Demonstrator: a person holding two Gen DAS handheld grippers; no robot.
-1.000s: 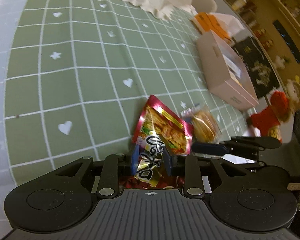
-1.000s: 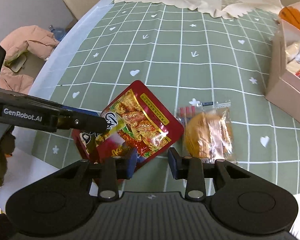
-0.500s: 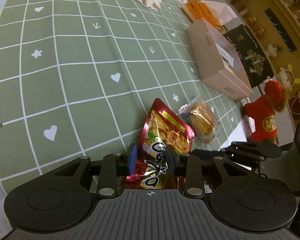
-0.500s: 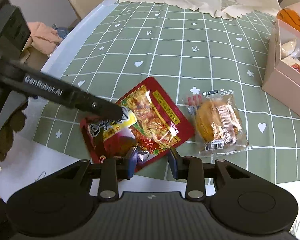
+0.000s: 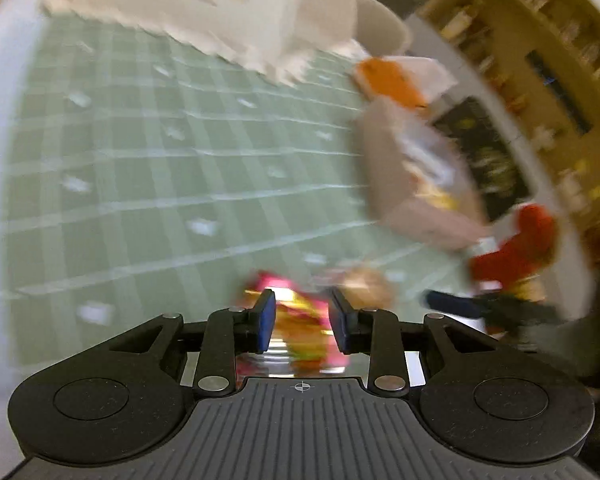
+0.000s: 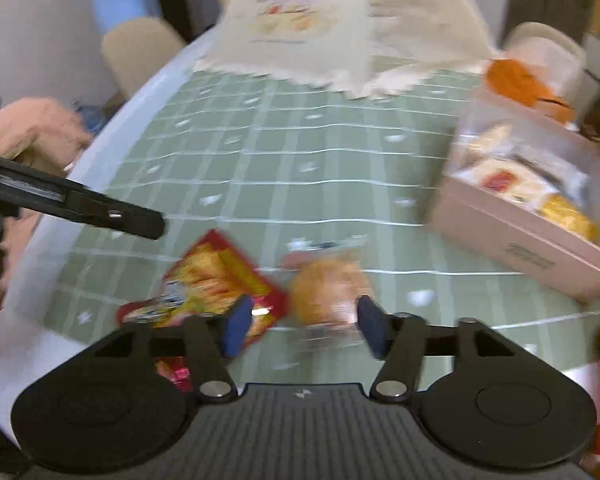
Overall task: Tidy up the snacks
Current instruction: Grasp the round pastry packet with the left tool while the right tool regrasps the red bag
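My left tool [image 5: 300, 316] has its jaws at a narrow gap; they have just eased in a touch. The left view is badly blurred. The right view shows that tool's finger hanging above the red snack pouch [image 6: 216, 280], apart from it, so I judge nothing is pinched.

The pouch lies flat near the front edge of the counter [image 6: 300, 184]. Its long axis runs on a diagonal, from the near left corner toward the middle of the counter, printed face up.

Just to its right lies the bun packet [image 6: 324, 292], which looks roughly square-on to me; blur hides its seams.

My right tool [image 6: 304, 320] has just been opening. Its jaws stand spread either side of that packet and are not pressing on it. I read that as lining up a grab.

At far right the pink box [image 6: 520, 236] sits open with snacks already in it. It is well apart from both loose packs and is probably where they belong.
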